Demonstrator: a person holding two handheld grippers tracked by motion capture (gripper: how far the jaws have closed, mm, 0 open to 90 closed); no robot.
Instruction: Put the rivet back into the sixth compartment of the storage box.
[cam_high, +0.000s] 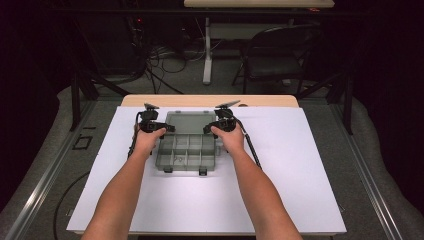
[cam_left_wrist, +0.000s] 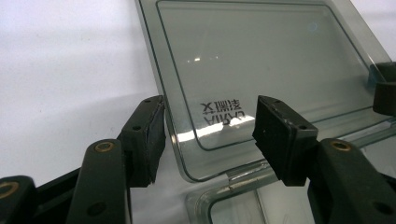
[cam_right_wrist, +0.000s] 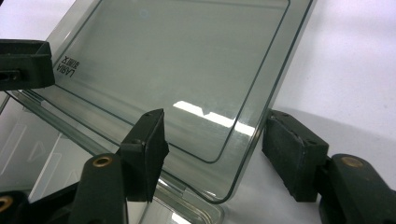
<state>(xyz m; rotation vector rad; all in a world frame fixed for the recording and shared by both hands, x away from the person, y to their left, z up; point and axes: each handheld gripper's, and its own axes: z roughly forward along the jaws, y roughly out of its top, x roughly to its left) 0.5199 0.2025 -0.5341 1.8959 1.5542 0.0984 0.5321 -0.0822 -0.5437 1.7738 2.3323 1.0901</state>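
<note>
A clear grey compartment box (cam_high: 186, 154) lies on the white board, and its lid (cam_high: 190, 121) is swung flat away from me. My left gripper (cam_high: 169, 128) sits at the lid's left corner by the hinge. In the left gripper view its jaws (cam_left_wrist: 210, 133) stand open, one pad outside the lid (cam_left_wrist: 261, 60) edge and one over the lid. My right gripper (cam_high: 208, 129) mirrors this at the right corner. There the open jaws (cam_right_wrist: 217, 149) straddle the rounded corner of the lid (cam_right_wrist: 187, 60). Each gripper view catches the other gripper's jaw farther off, the right one (cam_left_wrist: 385, 88) and the left one (cam_right_wrist: 23, 63).
The white board (cam_high: 300, 165) covers a wooden table (cam_high: 210, 100) and has bare room on both sides of the box. Beyond the table stand a black folding chair (cam_high: 280, 50), a white table leg (cam_high: 207, 47) and floor cables (cam_high: 160, 60).
</note>
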